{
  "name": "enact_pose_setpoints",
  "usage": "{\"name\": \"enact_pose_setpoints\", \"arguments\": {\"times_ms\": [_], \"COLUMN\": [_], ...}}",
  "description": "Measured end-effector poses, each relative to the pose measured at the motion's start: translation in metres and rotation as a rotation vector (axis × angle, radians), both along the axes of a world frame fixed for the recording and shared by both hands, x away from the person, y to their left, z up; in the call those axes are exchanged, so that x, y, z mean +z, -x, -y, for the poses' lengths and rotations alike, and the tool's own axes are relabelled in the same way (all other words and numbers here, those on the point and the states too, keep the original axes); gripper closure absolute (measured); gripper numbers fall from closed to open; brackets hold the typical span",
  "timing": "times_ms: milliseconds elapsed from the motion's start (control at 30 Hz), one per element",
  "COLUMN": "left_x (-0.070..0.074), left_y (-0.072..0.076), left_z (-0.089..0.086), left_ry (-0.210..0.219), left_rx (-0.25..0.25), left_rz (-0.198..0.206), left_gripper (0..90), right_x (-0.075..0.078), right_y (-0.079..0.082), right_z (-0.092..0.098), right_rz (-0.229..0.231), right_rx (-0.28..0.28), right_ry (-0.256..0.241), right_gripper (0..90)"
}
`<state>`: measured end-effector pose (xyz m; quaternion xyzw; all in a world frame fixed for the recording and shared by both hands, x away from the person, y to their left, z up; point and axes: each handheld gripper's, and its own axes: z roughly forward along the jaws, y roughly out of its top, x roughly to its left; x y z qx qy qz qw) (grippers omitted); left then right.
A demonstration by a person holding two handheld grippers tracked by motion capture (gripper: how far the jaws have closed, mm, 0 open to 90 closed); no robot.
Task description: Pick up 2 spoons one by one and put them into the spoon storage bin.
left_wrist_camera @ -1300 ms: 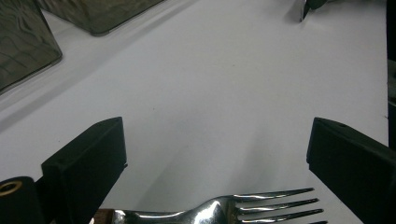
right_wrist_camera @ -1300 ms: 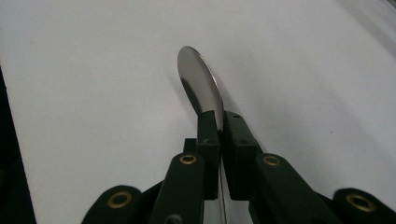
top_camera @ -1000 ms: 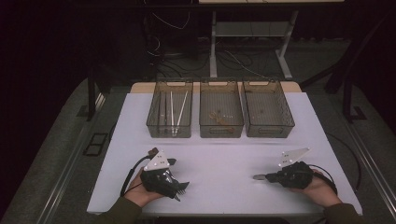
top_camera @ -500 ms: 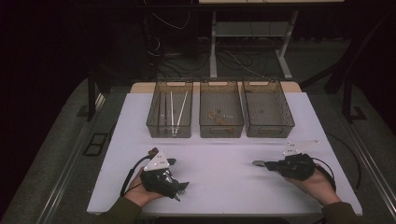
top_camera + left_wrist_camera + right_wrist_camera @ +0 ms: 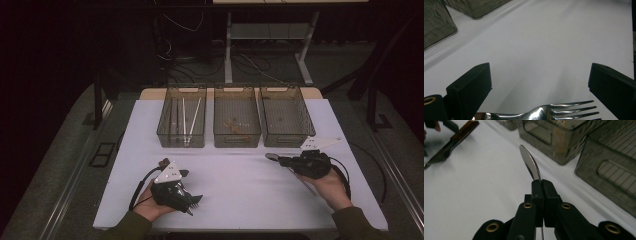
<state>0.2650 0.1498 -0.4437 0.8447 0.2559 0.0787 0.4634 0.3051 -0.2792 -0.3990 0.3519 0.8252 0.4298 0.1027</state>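
The right gripper [image 5: 541,182] clamps a shiny metal spoon [image 5: 530,163] near the smoky plastic bins [image 5: 236,122], while the left gripper [image 5: 539,90] gapes wide over a steel fork [image 5: 564,112].

My left gripper [image 5: 192,201] is a chunky black plastic tool topped by a pale grey three-cornered plate, with a black cable looping off its back. Its two jaws are thick, matte black blocks with squared edges. My right gripper [image 5: 274,158] matches it, grey plate and trailing black cable included; brass-coloured rivets dot its black linkage arms. I wear olive-green sleeves on both forearms.
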Motion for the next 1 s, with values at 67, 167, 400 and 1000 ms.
{"name": "enact_pose_setpoints", "arguments": {"times_ms": [67,167,400,1000], "left_x": [0.0,0.0,0.0,0.001], "left_y": [0.0,0.0,0.0,0.0], "left_z": [0.0,0.0,0.0,-0.001], "left_ry": [-0.001,-0.002,-0.004,0.002], "left_rx": [-0.001,-0.002,-0.001,0.0], "left_rz": [0.0,0.001,0.0,0.001], "left_gripper": [3.2,3.2,3.2,3.2], "right_x": [0.002,0.006,0.015,0.04], "right_y": [-0.004,-0.009,-0.02,-0.067], "right_z": [0.0,-0.001,-0.009,-0.049], "right_rz": [0.007,0.017,0.054,0.107], "right_rx": [-0.013,-0.031,-0.066,-0.128], "right_ry": [-0.02,-0.04,-0.087,-0.154], "right_gripper": [89.6,89.6,89.6,89.6]}}
